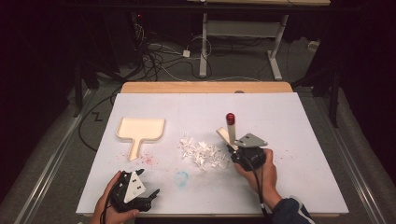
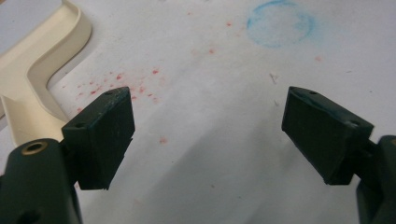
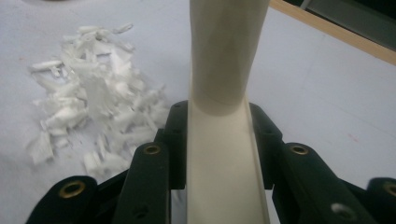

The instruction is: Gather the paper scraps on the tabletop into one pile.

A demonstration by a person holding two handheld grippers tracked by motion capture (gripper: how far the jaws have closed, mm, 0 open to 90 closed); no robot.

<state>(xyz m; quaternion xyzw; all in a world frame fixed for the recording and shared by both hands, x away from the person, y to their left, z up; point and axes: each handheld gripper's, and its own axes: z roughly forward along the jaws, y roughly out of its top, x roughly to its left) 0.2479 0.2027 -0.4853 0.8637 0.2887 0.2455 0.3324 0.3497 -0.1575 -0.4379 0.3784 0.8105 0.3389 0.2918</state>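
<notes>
- The cream-coloured plastic brush with a flat handle and a red tip stands up at a slant near the middle of the table, just right of the paper scraps; its handle runs between the jaws of the right gripper.
- The right gripper is clamped tight on that handle, both black jaws pressing its sides in the right gripper view; the person's right hand holds the gripper from behind.
- The heap of torn white paper scraps lies on the white table cover, close beside the gripped brush and to its left.
- The cream plastic dustpan with a short handle lies flat farther left, well apart from the scraps, its handle pointing toward the person.
- Red specks dot the cover near the dustpan's handle, and a faint blue ring mark sits between the two grippers.
- The left gripper rests low at the near-left edge in the person's left hand; its jaws stand wide apart with nothing between them, only bare cover.
</notes>
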